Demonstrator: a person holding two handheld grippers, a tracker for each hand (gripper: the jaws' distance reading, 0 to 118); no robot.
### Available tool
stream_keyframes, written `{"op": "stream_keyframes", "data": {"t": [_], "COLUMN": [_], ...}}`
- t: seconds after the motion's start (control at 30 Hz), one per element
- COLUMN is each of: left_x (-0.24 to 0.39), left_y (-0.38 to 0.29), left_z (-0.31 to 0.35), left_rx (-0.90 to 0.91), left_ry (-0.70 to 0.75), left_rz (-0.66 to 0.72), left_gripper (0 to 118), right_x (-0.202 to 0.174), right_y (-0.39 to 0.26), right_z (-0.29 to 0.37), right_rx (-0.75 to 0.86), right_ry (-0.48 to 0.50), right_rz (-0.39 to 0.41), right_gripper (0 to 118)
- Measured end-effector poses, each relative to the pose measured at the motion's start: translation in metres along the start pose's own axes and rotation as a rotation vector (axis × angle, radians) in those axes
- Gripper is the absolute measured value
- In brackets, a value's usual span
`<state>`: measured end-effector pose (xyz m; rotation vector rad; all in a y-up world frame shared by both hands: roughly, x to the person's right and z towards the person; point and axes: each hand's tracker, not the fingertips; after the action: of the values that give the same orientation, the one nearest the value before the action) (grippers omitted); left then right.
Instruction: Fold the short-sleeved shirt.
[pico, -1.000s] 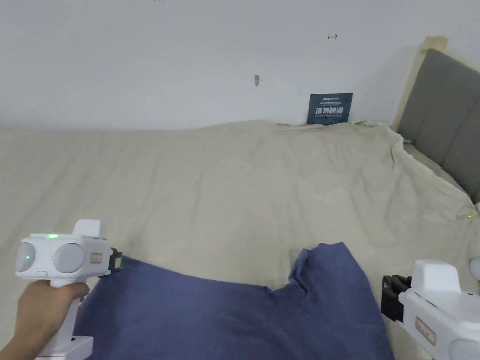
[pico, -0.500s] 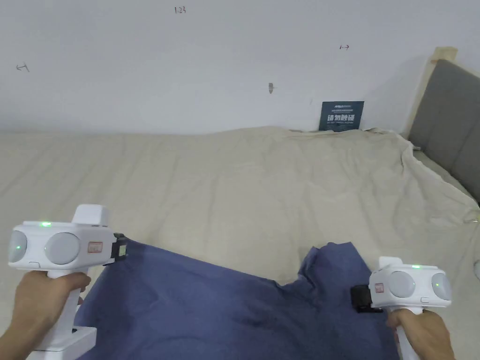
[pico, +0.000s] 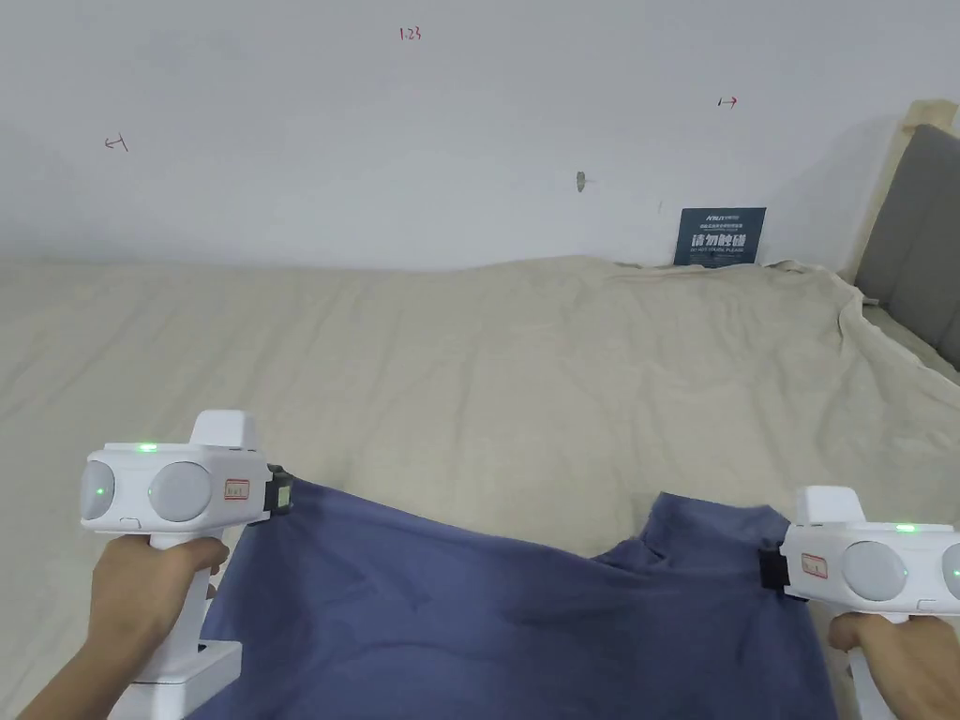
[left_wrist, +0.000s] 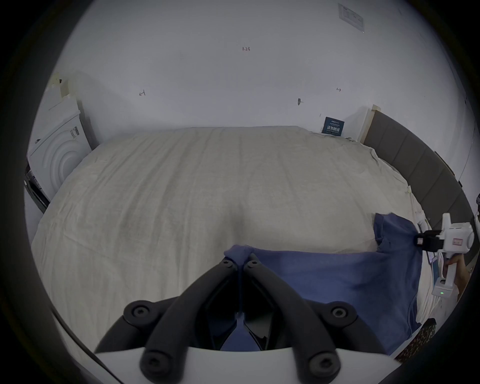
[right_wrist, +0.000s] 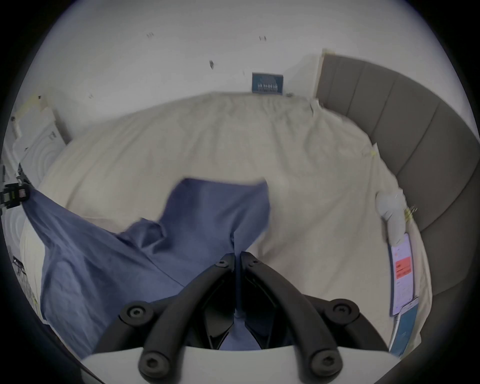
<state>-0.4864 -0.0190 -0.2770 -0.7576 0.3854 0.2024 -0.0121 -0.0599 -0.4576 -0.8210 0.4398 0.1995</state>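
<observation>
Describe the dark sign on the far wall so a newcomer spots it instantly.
Start at the beige bed and follow its far edge right toward the grey headboard. The dark blue sign sits low against the white wall; it is the only dark rectangle there, with pale lettering.

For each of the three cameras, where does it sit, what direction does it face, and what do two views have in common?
Head view: on the person's head, facing the bed and wall; both hands, left hand-held gripper and right hand-held gripper show.
Left gripper view: on the left gripper, its jaws pinching the blue shirt.
Right gripper view: on the right gripper, jaws pinching the shirt's other side.
Shared: the shirt, the bed, the blue sign.
</observation>
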Motion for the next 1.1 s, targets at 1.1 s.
{"op": "stream_keyframes", "data": {"t": [1.1], "left_x": [-0.048], "left_y": [0.207], "left_z": [0.227], "left_rx": [0.518], "left_ry": [0.202], "left_rz": [0.002], "left_gripper": [0], "right_x": [-0.027], "right_y": [0.239], "right_z": [0.245], "right_rx": [0.815], "right_ry": [0.086], "right_rz": [0.077], "right_gripper": [2]}}
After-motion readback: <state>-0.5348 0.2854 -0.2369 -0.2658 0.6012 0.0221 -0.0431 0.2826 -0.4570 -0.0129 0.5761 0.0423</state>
